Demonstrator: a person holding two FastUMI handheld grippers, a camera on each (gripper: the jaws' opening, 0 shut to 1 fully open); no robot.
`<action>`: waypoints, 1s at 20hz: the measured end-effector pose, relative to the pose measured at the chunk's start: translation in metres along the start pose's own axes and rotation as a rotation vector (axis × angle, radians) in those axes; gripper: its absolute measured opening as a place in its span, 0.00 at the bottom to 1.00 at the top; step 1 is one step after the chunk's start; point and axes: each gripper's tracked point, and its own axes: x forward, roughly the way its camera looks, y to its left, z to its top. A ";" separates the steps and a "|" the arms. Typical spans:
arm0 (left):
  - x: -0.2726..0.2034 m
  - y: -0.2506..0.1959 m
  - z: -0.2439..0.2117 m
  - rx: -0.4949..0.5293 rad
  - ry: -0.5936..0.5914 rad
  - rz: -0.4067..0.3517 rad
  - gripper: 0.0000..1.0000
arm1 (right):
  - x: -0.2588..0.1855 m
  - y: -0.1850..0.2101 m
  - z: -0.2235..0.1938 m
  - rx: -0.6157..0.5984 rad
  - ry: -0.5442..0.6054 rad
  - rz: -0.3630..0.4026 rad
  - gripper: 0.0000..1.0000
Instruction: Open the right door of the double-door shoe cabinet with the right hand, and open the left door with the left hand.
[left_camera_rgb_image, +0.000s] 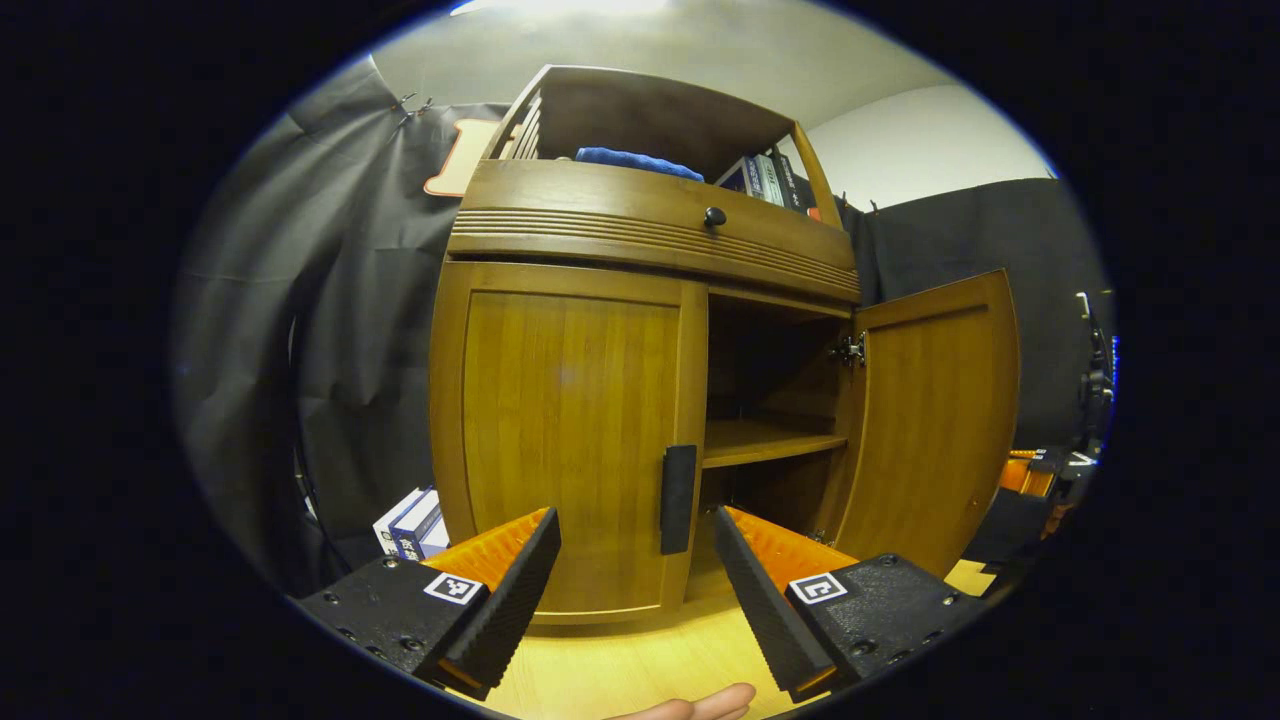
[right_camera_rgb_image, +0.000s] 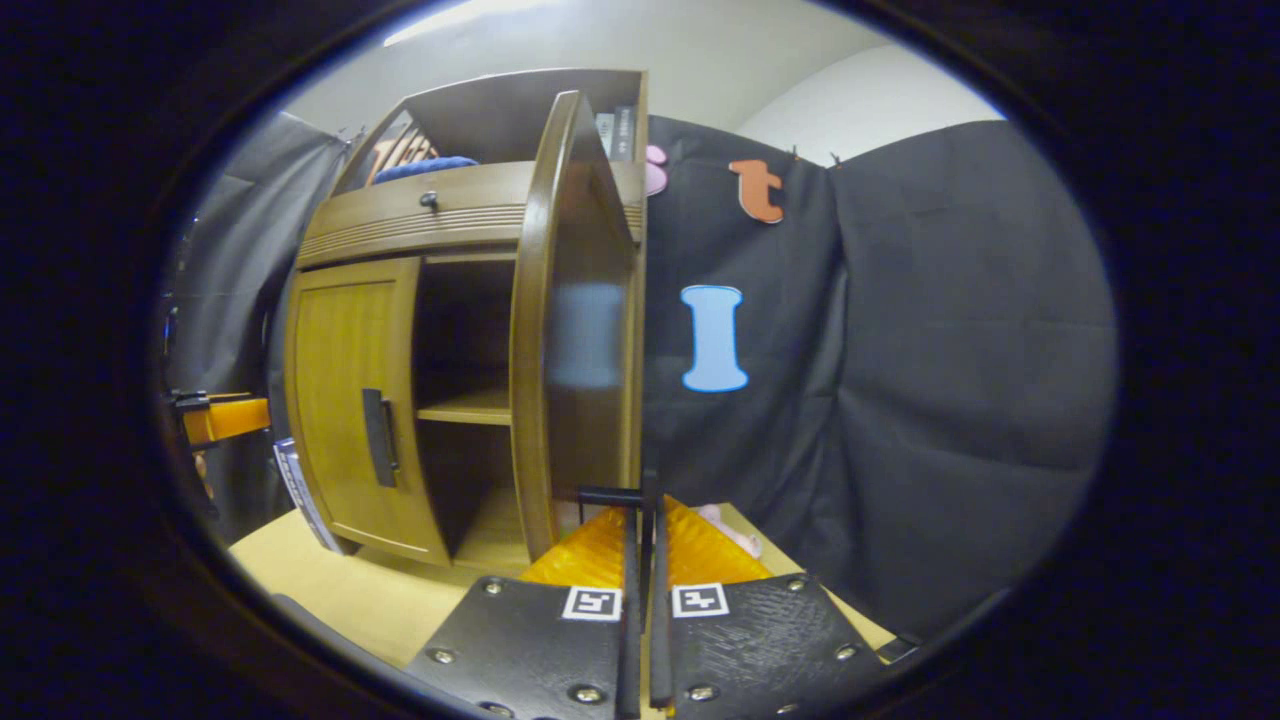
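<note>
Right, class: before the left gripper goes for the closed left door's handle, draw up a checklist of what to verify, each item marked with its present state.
1. Brown wooden right door swung open: ok.
2. Brown wooden left door shut, waiting to be pulled: ok.
3. Left gripper open, fingers apart: ok.
4. Black upright bar handle lined up between those fingers, not touched: ok.
5. Right gripper released from the right door's black handle: cannot tell; its fingers are closed beside it.
6. Inner wooden shelf free of things that could fall: ok.

The right door's handle (right_camera_rgb_image: 612, 496) is mostly hidden — the right gripper (right_camera_rgb_image: 641, 520) covers its grip.
</note>
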 end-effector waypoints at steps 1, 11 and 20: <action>-0.001 0.001 0.001 0.002 -0.001 0.005 0.92 | 0.002 -0.008 -0.002 0.015 0.000 0.002 0.04; -0.002 -0.001 0.001 -0.008 -0.008 0.002 0.92 | 0.016 -0.048 -0.001 0.043 -0.020 0.125 0.04; -0.003 -0.010 -0.003 -0.018 -0.006 -0.005 0.92 | 0.026 -0.068 0.000 0.057 -0.017 0.216 0.07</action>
